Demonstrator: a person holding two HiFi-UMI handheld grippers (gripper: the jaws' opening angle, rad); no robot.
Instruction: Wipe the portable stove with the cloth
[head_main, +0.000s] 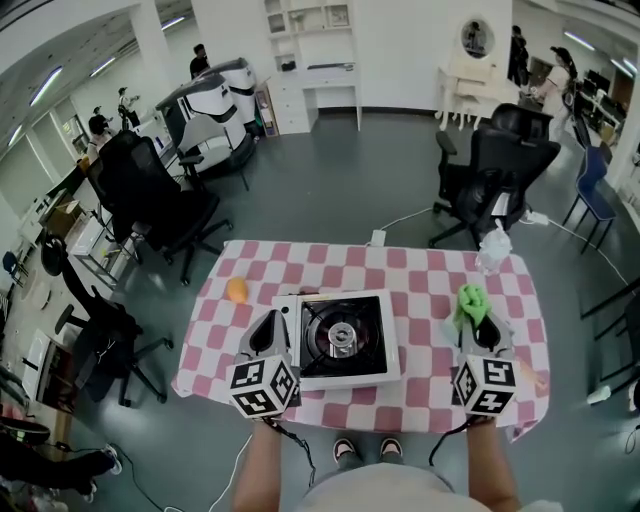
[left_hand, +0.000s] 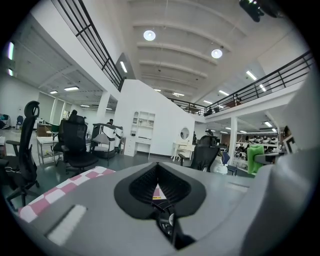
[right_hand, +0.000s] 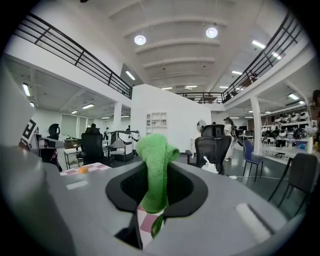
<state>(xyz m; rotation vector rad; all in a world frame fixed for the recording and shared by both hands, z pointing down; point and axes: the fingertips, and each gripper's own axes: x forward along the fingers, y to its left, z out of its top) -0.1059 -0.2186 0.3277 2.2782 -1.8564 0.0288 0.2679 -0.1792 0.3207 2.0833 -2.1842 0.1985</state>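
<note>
Portable stove (head_main: 340, 340): white body, black top, round burner in the middle; it sits at the centre of the checked table (head_main: 420, 275), nearer my edge, and is not being touched.

Cloth (head_main: 472, 300): green, held well to the right of the stove, not yet on it. The right tongs (head_main: 482, 322) pinch it low down, so most of it stands up in a loose roll above the tips.

Left tongs (head_main: 270, 322): pressed together with nothing between them, at the stove's left edge (whether they touch it I cannot tell).

Orange fruit (head_main: 237, 290): on the table, left of the stove and apart from it.

Risks, as I judge them. The grip takes only the cloth's lower end, so a firm drag across the top could pull it free. With the roll standing upward, the hard tips might meet the stove before the fabric does. The raised burner parts could snag the cloth. Nothing braces the stove, so a sideways stroke may slide it on the tablecloth.

Views compared. Only the head view shows the stove; both gripper views look level across the room and miss it. Only the right gripper view shows how the cloth sits in the pinch, and only the left gripper view shows those tips meeting on nothing.
</note>
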